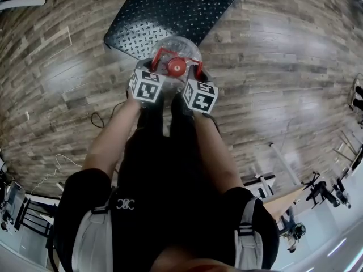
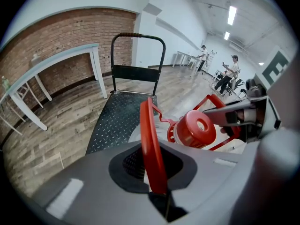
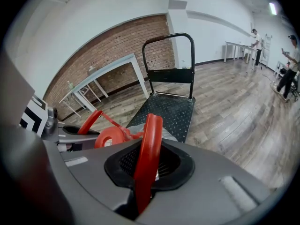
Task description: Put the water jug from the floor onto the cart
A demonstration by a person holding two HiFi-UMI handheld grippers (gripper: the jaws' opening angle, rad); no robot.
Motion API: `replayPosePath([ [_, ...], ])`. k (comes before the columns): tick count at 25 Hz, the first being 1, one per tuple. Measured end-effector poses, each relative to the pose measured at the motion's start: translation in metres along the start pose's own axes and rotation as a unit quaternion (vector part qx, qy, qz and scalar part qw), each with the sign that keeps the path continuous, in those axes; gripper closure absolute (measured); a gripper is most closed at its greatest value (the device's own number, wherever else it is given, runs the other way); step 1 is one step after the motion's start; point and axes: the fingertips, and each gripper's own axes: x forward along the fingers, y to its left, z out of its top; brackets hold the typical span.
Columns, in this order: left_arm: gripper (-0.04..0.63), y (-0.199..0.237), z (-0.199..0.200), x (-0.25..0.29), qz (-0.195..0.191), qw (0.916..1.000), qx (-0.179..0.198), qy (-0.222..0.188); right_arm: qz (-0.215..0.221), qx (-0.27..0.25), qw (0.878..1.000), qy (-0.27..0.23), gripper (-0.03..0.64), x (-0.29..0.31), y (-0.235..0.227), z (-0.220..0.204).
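- A person stands over a clear water jug (image 1: 177, 49). In the head view it lies at 12 o'clock of the two grippers, with its red cap (image 1: 176, 67) between their marker cubes.
- The left gripper (image 2: 157, 184) is clamped on the red carry handle (image 2: 151, 139). The left gripper view shows the band edge-on in the gap between the dark pads, with the cap off toward 2 o'clock.
- The right gripper (image 3: 142, 186) is closed on the other side of the same handle. In the right gripper view the band rises from between its jaws and the cap sits toward 10 o'clock.
- The handle's long axis runs from 9 to 3 o'clock across the head view, with one gripper at each end and the cap midway. Neither hand is nearer the jug than the other.
- The cart (image 1: 170, 7), a black studded deck, lies at 12 o'clock of the jug and stretches away from the person. Its push bar (image 2: 138, 35) stands upright at the far end.
- From above, the jug overlaps the deck's near edge, with the wooden floor (image 1: 272, 67) showing to either side. No view shows whether its base rests on the deck, hangs just over it or stops short of it.
- Judged from this, the step in hand is setting the jug down on the cart. The load has to go toward 12 o'clock and down, with both grippers level so the jug does not tip. The grip should be let go only once the base sits wholly on the deck.
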Motion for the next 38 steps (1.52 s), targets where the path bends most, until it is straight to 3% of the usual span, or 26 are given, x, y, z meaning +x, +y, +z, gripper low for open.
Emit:
replayPosePath([
  [5, 0.559, 0.005, -0.016, 0.003, 0.0, 0.9998, -0.001, 0.021, -0.004, -0.01, 1.0, 0.021, 0.575, 0.002, 0.001, -0.008],
  [9, 0.504, 0.003, -0.018, 0.002, 0.001, 0.9996, -0.012, 0.027, -0.021, -0.012, 0.999, 0.028, 0.577, 0.0, -0.003, -0.012],
  [20, 0.472, -0.002, 0.006, -0.012, 0.022, 0.9996, -0.013, 0.008, -0.029, -0.033, 0.999, 0.019, 0.501, -0.013, -0.013, 0.001],
  [27, 0.49, -0.006, 0.026, -0.046, 0.059, 0.9979, -0.018, -0.022, -0.009, -0.059, 0.998, -0.01, 0.496, -0.049, 0.001, 0.025],
  [30, 0.559, -0.007, 0.045, -0.067, 0.072, 0.995, -0.03, -0.063, 0.001, -0.071, 0.997, -0.024, 0.591, -0.063, 0.01, 0.038],
  [32, 0.594, -0.011, 0.057, -0.08, 0.072, 0.9931, -0.031, -0.087, 0.009, -0.073, 0.997, -0.04, 0.601, -0.073, 0.015, 0.047],
  [38, 0.594, -0.018, 0.09, -0.113, 0.063, 0.9898, -0.028, -0.124, 0.013, -0.06, 0.993, -0.102, 0.601, -0.105, 0.024, 0.084],
])
